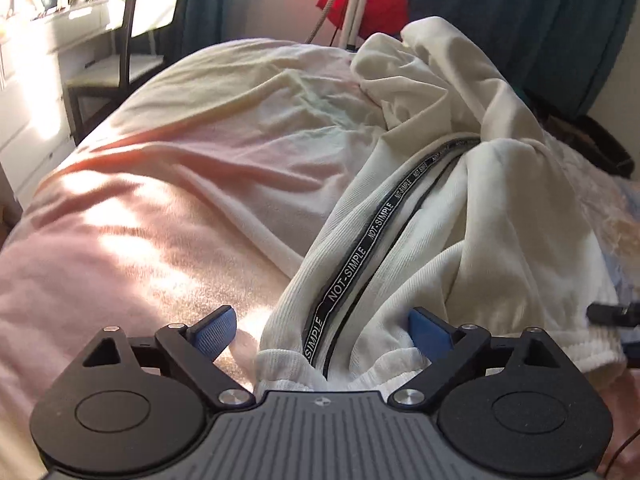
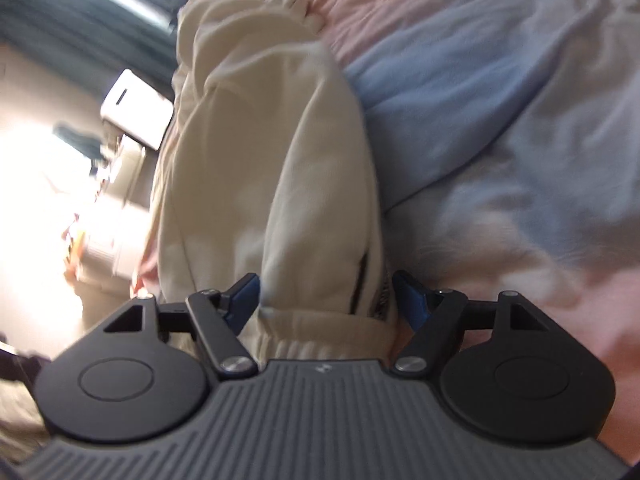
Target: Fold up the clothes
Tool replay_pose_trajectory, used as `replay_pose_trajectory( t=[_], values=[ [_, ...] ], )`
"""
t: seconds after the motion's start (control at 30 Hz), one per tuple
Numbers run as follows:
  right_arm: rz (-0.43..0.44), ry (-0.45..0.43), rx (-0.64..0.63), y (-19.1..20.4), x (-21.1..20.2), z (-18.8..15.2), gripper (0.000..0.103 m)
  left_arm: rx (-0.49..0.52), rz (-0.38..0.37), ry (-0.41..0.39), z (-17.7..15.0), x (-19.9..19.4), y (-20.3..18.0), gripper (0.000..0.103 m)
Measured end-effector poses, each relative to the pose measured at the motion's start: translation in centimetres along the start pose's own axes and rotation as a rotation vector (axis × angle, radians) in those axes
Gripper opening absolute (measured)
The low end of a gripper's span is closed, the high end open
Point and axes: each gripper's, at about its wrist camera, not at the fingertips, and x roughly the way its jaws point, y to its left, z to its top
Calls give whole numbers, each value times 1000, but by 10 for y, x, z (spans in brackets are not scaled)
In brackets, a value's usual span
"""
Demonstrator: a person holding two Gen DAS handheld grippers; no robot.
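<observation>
garment: white trousers (image 1: 420, 216) with black lettered stripe, crumpled on the bed (image 1: 160, 200), no fold visible | left gripper (image 1: 320, 334): fingers apart around the cuffed end | right gripper (image 2: 326, 296): fingers apart around the other bunched end | progress: early, folding remains

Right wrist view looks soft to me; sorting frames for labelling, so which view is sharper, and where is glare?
Left wrist view is sharper: the trouser stripe lettering reads clearly, sun patches on the pink blanket. Right wrist view is motion-blurred, its left edge blown out.
</observation>
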Motion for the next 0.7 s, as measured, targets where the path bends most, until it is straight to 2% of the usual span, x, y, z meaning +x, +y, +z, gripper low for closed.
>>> replay_pose_trajectory(
  t=[0.03, 0.1, 0.17, 0.23, 0.37, 0.47, 0.53, 0.6, 0.7],
  values=[
    [-7, 3, -41, 7, 1, -3, 75, -35, -31, 16, 1, -1, 6, 90],
    [-18, 6, -111, 19, 0, -8, 63, -68, -105, 55, 0, -1, 12, 83],
    [-6, -4, -121, 25, -7, -9, 40, -64, -134, 68, -4, -4, 12, 83],
    [16, -34, -142, 32, -20, -9, 31, -33, -148, 81, -7, -6, 8, 80],
    [73, -135, -201, 49, -53, -11, 28, 70, -119, 51, -12, -12, -10, 81],
    [108, -198, -246, 64, -74, -14, 28, 149, -92, -13, -12, -25, -17, 82],
    [75, -211, -259, 64, -75, -15, 28, 174, -68, -73, -13, -37, -19, 77],
    [33, -190, -241, 53, -65, -16, 28, 179, -74, -118, -12, -45, -17, 77],
    [8, -157, -194, 35, -48, -18, 28, 121, -86, -7, -9, -27, -12, 78]
  ],
)
